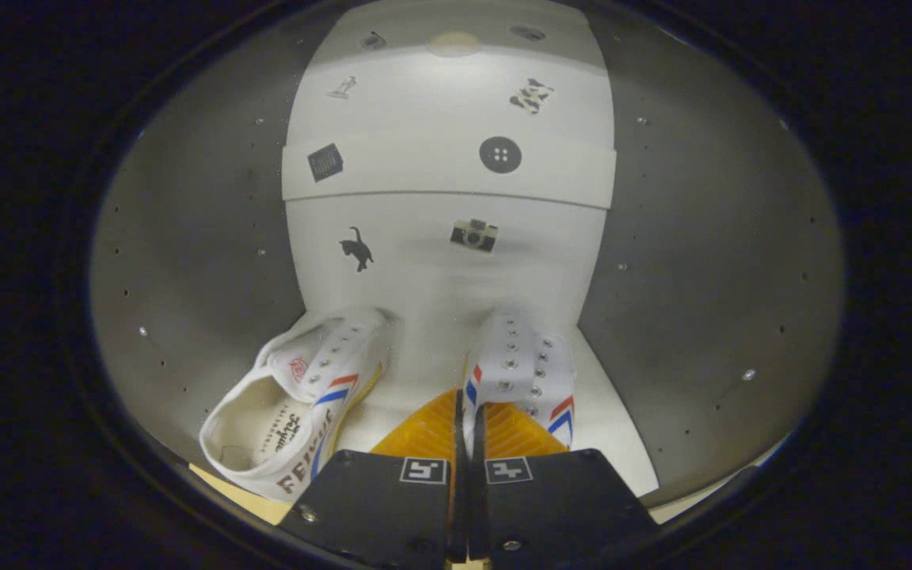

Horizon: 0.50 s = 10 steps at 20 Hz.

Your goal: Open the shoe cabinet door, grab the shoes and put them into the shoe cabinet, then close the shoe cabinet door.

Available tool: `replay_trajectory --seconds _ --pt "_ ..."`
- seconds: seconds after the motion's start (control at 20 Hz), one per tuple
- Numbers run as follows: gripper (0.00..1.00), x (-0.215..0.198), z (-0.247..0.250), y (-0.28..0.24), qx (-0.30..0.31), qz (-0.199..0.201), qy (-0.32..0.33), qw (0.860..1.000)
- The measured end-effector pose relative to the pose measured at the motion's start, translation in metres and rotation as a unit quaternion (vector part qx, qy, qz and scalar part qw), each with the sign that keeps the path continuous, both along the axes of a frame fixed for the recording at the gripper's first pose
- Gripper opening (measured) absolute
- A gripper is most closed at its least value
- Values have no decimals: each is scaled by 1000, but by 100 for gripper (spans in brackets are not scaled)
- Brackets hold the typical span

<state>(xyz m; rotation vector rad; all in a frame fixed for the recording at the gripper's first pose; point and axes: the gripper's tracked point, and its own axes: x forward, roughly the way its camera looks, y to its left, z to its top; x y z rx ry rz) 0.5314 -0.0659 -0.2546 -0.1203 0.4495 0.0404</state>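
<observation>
I am looking into the shoe cabinet, which has grey side walls and a white back panel with small stickers. My gripper is shut on the thin side wall of a white canvas shoe with red and blue stripes. That shoe points toward the back panel, over the cabinet's white floor. Its mate lies on the cabinet floor to the left of my fingers, tilted onto its side with the opening facing me. The two shoes sit a little apart.
A white shelf crosses the cabinet above the shoes. Grey walls with small peg holes close in on both sides. A pale wooden edge shows below the left shoe.
</observation>
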Motion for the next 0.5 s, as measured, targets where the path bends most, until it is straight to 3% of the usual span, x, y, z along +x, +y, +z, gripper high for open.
replay_trajectory --seconds 0.35,0.5 --pt "14 2 2 0 -19 9 -20 1000" --pt "29 -3 4 -1 -45 3 -29 999"
